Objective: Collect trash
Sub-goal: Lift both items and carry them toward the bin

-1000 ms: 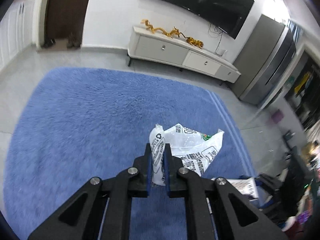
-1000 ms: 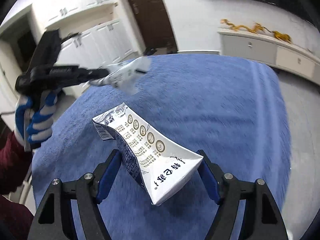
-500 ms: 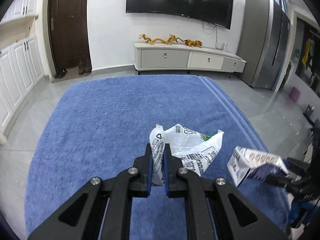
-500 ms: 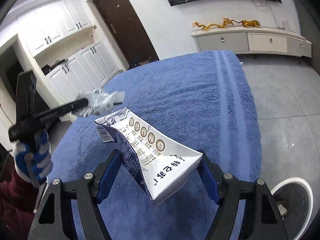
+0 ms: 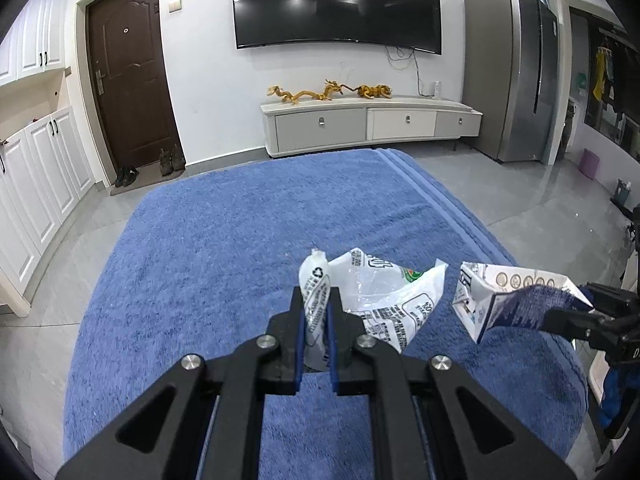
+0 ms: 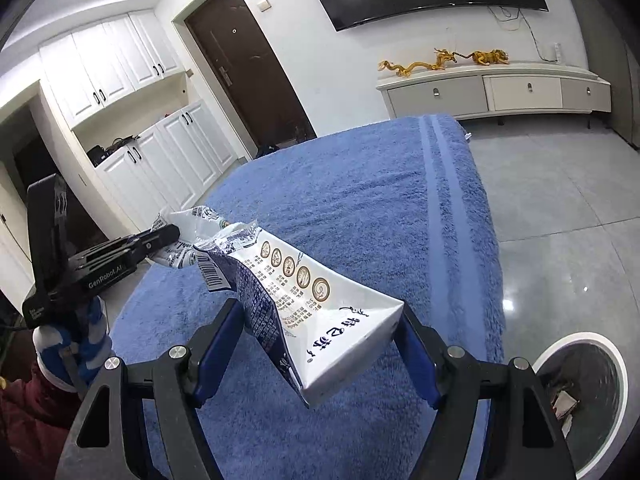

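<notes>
My left gripper (image 5: pixel 316 320) is shut on a crumpled white plastic wrapper (image 5: pixel 380 300) and holds it above the blue rug (image 5: pixel 240 240). My right gripper (image 6: pixel 320 340) is shut on a flattened white and blue milk carton (image 6: pixel 312 300), also held above the rug. The carton shows at the right of the left wrist view (image 5: pixel 512 304), close to the wrapper. The left gripper and its wrapper (image 6: pixel 188 236) show at the left of the right wrist view. A round white-rimmed trash bin (image 6: pixel 580 392) stands on the floor at the lower right, with some scraps inside.
A TV cabinet (image 5: pixel 368 124) with golden dragon ornaments stands against the far wall under a TV (image 5: pixel 336 4). A dark door (image 5: pixel 128 80) and white cupboards (image 5: pixel 40 152) are on the left. A grey fridge (image 5: pixel 516 72) is on the right. Grey tiled floor (image 6: pixel 560 208) surrounds the rug.
Both grippers have swung up and turned towards the TV wall, each still holding its item. The carton has come closer to the wrapper, and the trash bin has come further into the right wrist view.
</notes>
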`<state>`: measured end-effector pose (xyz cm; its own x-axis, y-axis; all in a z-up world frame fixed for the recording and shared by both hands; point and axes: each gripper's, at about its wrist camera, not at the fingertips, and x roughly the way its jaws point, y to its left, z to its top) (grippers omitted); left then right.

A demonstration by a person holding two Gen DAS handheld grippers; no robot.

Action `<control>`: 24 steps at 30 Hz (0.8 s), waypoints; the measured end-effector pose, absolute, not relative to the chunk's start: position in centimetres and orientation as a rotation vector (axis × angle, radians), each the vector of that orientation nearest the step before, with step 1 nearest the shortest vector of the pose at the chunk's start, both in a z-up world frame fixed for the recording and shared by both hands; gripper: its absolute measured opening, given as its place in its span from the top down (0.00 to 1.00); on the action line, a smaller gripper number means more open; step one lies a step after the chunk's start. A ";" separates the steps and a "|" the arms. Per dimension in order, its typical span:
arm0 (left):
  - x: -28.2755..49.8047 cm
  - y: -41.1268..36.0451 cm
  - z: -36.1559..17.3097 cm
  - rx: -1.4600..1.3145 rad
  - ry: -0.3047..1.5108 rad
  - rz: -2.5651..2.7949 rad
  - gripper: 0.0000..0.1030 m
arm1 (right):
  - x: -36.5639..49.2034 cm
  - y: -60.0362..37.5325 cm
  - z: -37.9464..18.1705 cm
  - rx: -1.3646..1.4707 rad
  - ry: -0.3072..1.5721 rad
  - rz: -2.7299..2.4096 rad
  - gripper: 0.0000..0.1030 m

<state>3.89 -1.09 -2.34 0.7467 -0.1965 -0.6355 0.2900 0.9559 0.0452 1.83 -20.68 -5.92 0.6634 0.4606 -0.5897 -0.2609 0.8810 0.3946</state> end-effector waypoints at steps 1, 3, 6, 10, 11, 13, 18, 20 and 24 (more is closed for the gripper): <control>3.7 -1.2 -2.4 0.144 0.683 -0.275 0.92 | 1.6 -20.6 -6.0 0.290 0.740 0.412 0.29; 3.2 -1.5 -2.6 0.146 0.690 -0.292 0.92 | 1.4 -21.0 -6.1 0.298 0.736 0.408 0.29; 2.7 -2.0 -2.6 0.154 0.688 -0.311 0.92 | 0.9 -21.2 -6.1 0.308 0.728 0.398 0.29; 2.3 -2.6 -2.5 0.149 0.694 -0.343 0.92 | 0.5 -21.9 -5.8 0.317 0.713 0.383 0.29; 2.3 -2.7 -2.6 0.147 0.698 -0.352 0.92 | 0.4 -22.2 -5.6 0.320 0.709 0.378 0.29; 2.2 -3.1 -2.7 0.146 0.704 -0.372 0.92 | 0.1 -22.5 -5.5 0.324 0.701 0.368 0.29; 2.1 -3.6 -3.0 0.155 0.710 -0.396 0.92 | -0.4 -23.3 -5.2 0.333 0.689 0.345 0.30; 2.1 -3.7 -3.1 0.154 0.715 -0.400 0.92 | -0.5 -23.4 -5.1 0.333 0.688 0.339 0.30; 2.3 -3.7 -3.3 0.147 0.726 -0.407 0.92 | -0.6 -23.3 -5.1 0.334 0.686 0.337 0.31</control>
<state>2.32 -3.66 -3.28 0.6738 -0.3106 -0.6705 0.4107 0.9117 -0.0096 -0.56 -23.26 -5.06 0.7246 0.4070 -0.5561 -0.1909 0.8939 0.4055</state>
